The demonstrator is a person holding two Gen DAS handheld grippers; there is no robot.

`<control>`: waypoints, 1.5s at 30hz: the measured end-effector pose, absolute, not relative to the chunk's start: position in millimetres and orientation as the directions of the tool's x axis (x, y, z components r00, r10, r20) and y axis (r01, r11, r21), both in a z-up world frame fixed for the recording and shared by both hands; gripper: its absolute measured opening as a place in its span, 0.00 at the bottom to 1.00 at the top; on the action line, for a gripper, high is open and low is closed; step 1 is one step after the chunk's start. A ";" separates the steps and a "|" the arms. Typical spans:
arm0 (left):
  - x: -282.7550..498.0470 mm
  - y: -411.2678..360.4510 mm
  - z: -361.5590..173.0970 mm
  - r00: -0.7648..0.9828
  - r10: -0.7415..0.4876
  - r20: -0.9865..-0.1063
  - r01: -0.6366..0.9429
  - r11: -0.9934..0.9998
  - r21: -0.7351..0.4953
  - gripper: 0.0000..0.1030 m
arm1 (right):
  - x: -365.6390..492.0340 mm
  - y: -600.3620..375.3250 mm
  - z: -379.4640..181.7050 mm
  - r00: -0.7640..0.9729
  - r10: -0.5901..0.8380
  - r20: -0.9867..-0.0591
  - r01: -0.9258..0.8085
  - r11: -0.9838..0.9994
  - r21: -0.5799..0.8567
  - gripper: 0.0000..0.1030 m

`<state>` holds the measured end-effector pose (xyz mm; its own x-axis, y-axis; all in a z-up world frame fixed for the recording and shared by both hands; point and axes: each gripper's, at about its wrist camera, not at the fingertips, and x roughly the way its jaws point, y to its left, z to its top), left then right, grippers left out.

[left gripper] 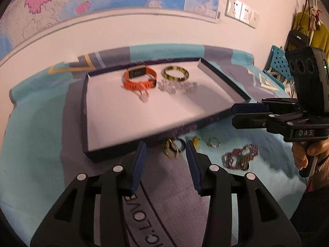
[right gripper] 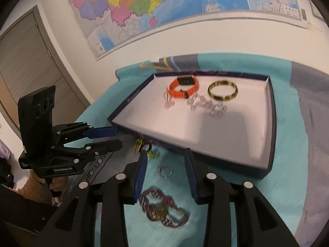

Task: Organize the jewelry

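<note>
The left gripper hangs with its blue pads apart and nothing between them, just short of the near wall of a shallow dark-rimmed tray with a white floor. The right gripper is likewise released, empty, its pads apart over the turquoise cloth that covers the surface.

Inside the tray, toward its far side, lie an orange watch, a gold-and-black bangle just right of it, a silvery chain bracelet in front of both, and a small pale piece near the watch, too blurred to name.

Outside the tray, on the cloth by its near wall, lies a cluster of gold and dark rings, just beyond the left gripper's tips. A single small ring sits between the right gripper's pads as seen from its own camera, untouched. A dark red beaded bracelet lies nearer still, beneath that gripper.

A coloured map hangs on the wall behind.
</note>
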<state>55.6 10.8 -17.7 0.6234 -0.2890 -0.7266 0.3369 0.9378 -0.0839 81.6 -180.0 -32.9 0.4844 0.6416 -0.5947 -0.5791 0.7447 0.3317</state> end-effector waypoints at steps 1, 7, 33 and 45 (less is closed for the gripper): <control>55.0 9.9 -20.5 0.616 -0.294 -0.731 0.339 0.936 -0.091 0.39 | 81.1 -179.2 -34.7 0.484 0.638 -0.599 -0.577 0.747 0.329 0.35; 58.5 3.6 -33.2 0.591 -0.295 -0.751 0.333 0.937 -0.106 0.39 | 77.9 -172.9 -44.1 0.469 0.630 -0.618 -0.577 0.749 0.326 0.36; 65.7 -1.2 -42.0 0.555 -0.289 -0.780 0.323 0.939 -0.118 0.14 | 78.5 -140.5 -51.8 0.449 0.619 -0.644 -0.624 0.733 0.269 0.36; 41.3 4.4 -41.0 0.529 -0.331 -0.781 0.360 0.921 -0.146 0.14 | 80.9 -126.2 -50.8 0.442 0.617 -0.651 -0.646 0.722 0.246 0.36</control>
